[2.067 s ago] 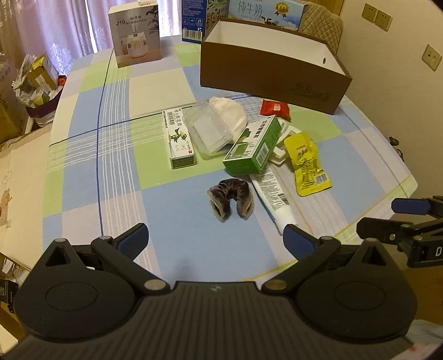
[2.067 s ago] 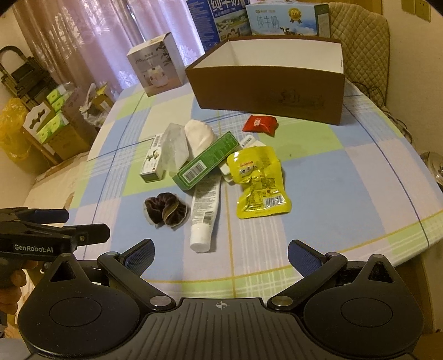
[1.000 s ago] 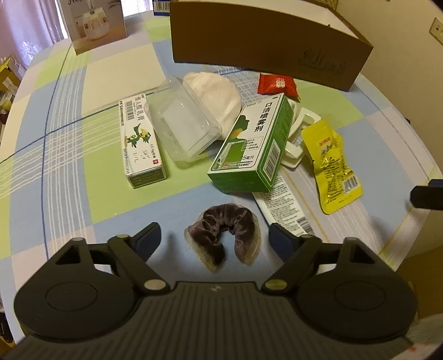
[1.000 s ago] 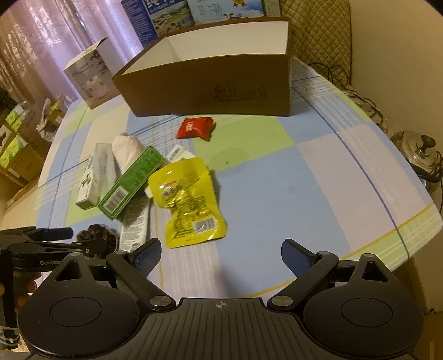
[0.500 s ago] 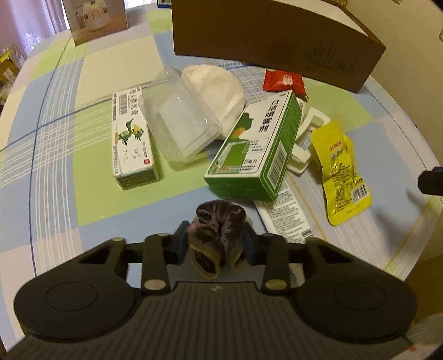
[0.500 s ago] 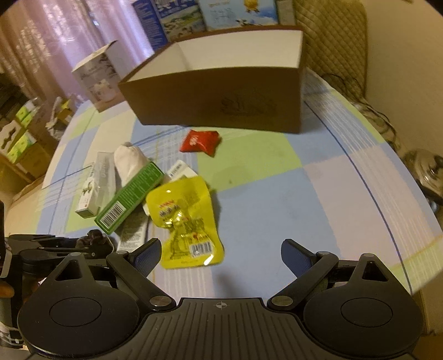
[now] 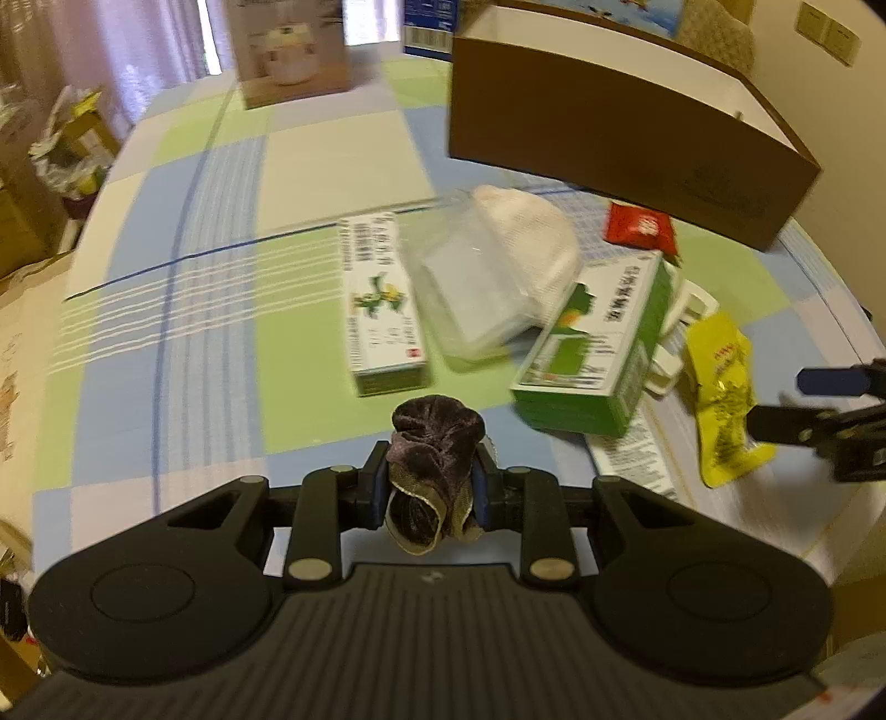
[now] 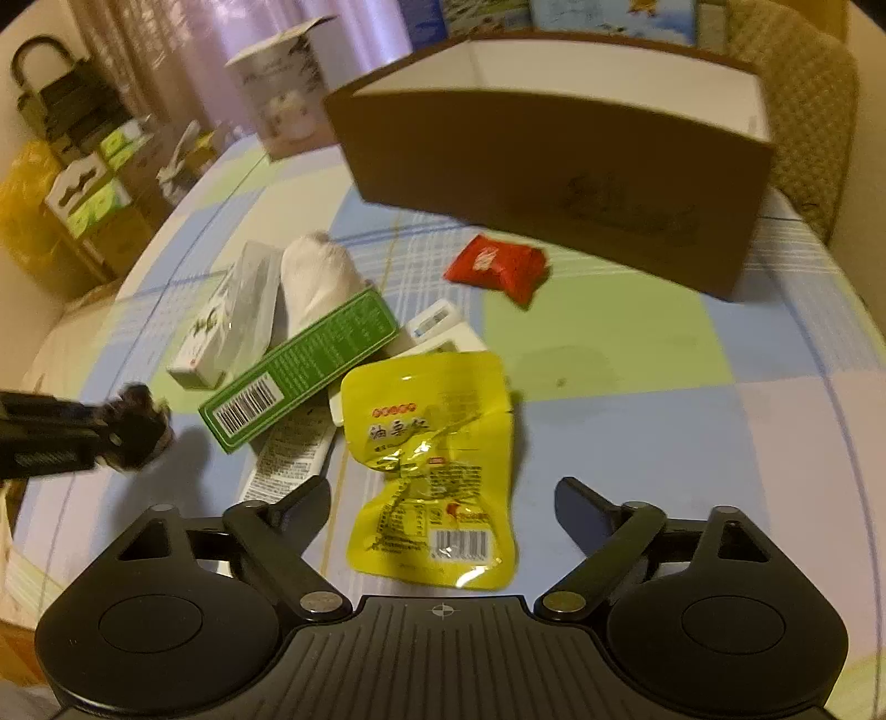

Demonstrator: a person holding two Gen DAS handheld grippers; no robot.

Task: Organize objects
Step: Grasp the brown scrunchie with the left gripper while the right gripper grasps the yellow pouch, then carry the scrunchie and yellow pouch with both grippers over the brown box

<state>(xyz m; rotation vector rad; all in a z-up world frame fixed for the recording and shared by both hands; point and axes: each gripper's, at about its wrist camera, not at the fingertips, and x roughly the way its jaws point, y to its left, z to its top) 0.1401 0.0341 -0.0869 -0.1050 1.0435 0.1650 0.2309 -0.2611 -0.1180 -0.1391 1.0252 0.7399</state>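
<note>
The left gripper (image 7: pixel 431 482) has its jaws clamped on a dark purple velvet scrunchie (image 7: pixel 434 443), which bunches up between the two pads and sits lifted clear of the counter (image 7: pixel 183 343). In the right wrist view the same gripper (image 8: pixel 119 429) shows at the left edge with the scrunchie (image 8: pixel 138 426) at its tip, a shadow beneath it on the checked cloth.

The right gripper (image 8: pixel 443 498) holds its jaws spread wide with nothing between them, hovering over the lower part of a crumpled yellow snack pouch (image 8: pixel 434 465) that lies flat on the counter.

Just past the scrunchie lie a green medicine box (image 7: pixel 603 354) and a white-and-green carton (image 7: pixel 382 299), with a clear plastic container (image 7: pixel 470 288) between them, resting against a white cloth bundle (image 7: pixel 531 243). A white tube (image 8: pixel 293 454) pokes out from under the green medicine box. White plastic pieces (image 7: pixel 678 327) sit between that box and the pouch. A small red packet (image 7: pixel 639 230) lies farther back, near the open brown cardboard box (image 7: pixel 620 138) standing at the far side of the counter. A white product box (image 7: pixel 288 50) stands at the far left.
</note>
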